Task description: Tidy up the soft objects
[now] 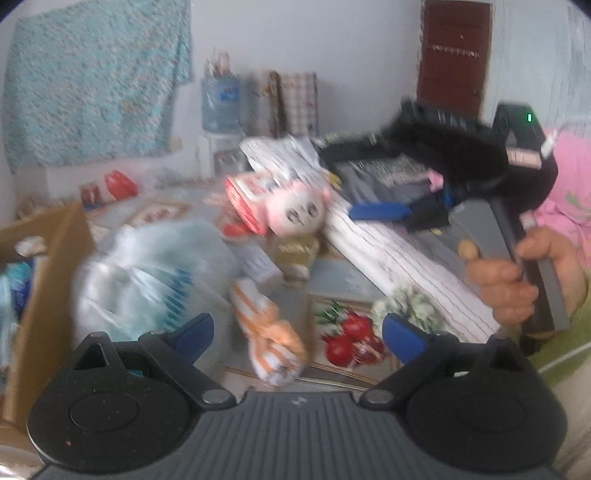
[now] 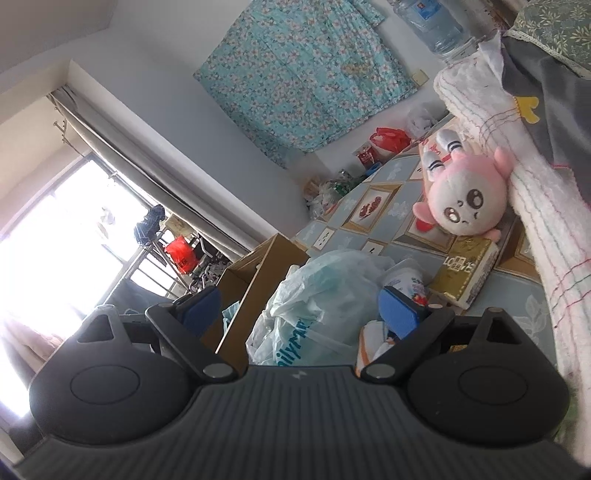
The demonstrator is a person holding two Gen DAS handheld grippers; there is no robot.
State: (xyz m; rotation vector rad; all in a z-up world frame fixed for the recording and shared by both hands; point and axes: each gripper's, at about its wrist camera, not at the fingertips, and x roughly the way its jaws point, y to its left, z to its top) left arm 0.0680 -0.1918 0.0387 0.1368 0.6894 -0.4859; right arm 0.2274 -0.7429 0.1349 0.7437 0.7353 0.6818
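Both the left gripper (image 1: 297, 334) and right gripper (image 2: 301, 306) gape empty, seemingly over a plastic bag (image 2: 317, 295) beside the cardboard box (image 2: 255, 273).

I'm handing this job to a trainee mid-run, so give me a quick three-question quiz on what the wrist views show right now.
1. True or false: the left tongs are shut on the pink plush toy.
2. What does the plush toy's head lean against? A) the white knitted blanket B) the cardboard box C) the water bottle
3. Fill in: directly ahead of the right tongs lies a pale ____ bag.

Key:
1. False; both pairs of tongs are open and hold nothing.
2. A
3. plastic
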